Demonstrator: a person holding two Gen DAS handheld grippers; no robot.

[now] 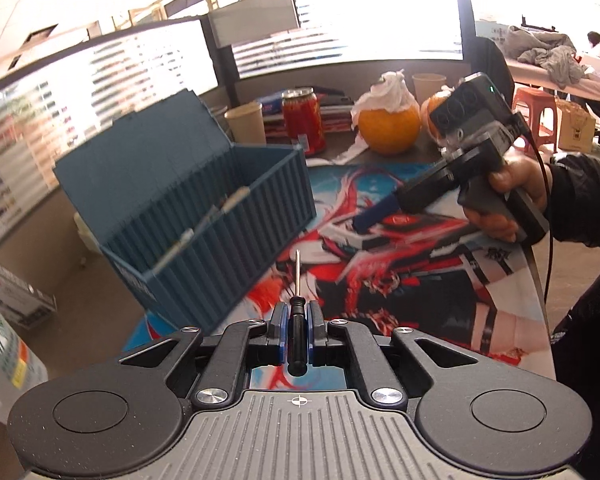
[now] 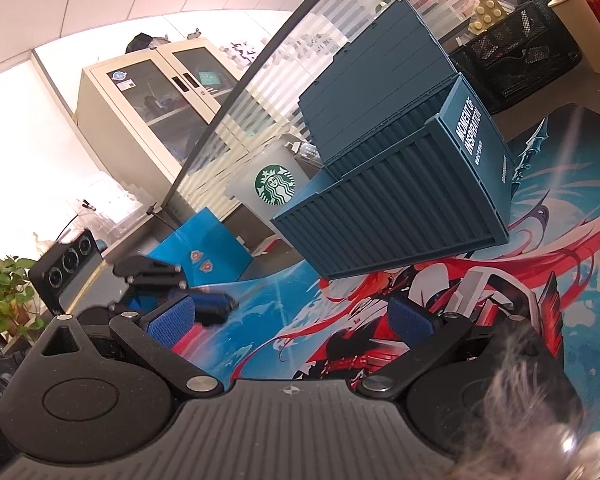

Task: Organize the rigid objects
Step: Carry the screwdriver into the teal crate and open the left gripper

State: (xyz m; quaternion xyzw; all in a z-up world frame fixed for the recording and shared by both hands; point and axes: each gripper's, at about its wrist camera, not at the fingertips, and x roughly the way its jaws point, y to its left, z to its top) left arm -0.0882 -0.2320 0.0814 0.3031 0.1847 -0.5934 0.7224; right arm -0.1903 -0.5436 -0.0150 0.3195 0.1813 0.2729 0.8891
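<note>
My left gripper (image 1: 297, 322) is shut on a small black-handled screwdriver (image 1: 297, 312), its thin shaft pointing forward above the printed mat (image 1: 400, 280). A blue container-style box (image 1: 220, 216) stands open to the left of it, lid tilted back, with some items inside. My right gripper (image 2: 292, 316) is open and empty above the mat, the box (image 2: 400, 200) ahead of it. The right gripper also shows in the left wrist view (image 1: 364, 220), held by a hand. The left gripper appears at the left of the right wrist view (image 2: 220, 304).
Two oranges (image 1: 388, 124), a red can (image 1: 302, 120), paper cups (image 1: 246, 122) and a tissue stand behind the mat. A Starbucks cup (image 2: 272, 188), a black mesh organizer (image 2: 516, 60) and a blue carton (image 2: 204, 248) stand near the box.
</note>
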